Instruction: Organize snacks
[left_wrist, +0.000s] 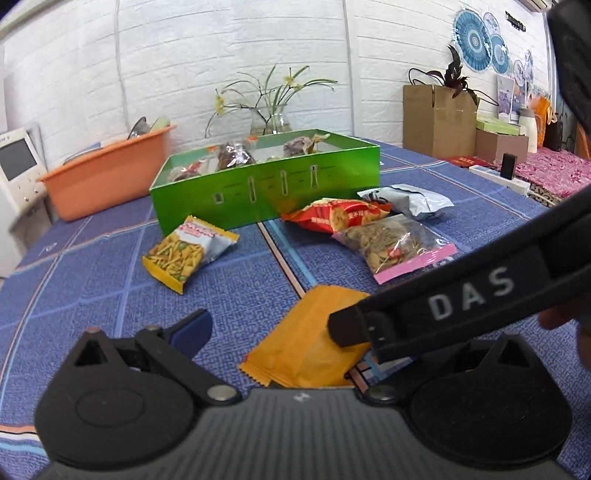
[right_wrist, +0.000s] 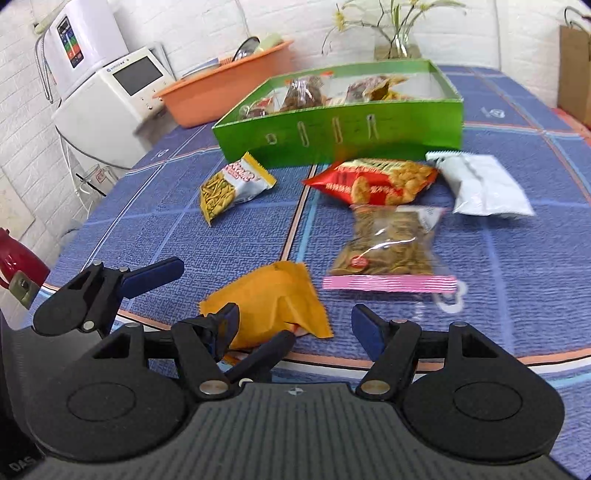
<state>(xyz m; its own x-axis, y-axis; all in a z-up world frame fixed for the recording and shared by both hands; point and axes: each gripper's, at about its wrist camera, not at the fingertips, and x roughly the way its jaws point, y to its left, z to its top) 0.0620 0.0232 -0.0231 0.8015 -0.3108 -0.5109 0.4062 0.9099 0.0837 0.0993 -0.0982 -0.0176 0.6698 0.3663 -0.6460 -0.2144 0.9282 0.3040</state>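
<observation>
Both grippers, left gripper (left_wrist: 280, 343) and right gripper (right_wrist: 295, 325), spread wide at the table's (right_wrist: 517, 288) near edge, flank the orange packet (right_wrist: 273, 299), its long axis angled toward the green box (right_wrist: 354, 129).

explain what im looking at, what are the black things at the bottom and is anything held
No robot here: a person holds a two-finger gripper in each hand, each carrying a fisheye camera looking along its fingers. One picture is from the left gripper, the other from the right gripper; the black shapes are their bodies. On the blue tablecloth stands a green box holding snacks. In front lie a yellow bag, a red bag, a white bag, a clear bag with a pink strip and, nearest, an orange packet. Both grippers are open at that packet; nothing is gripped.
</observation>
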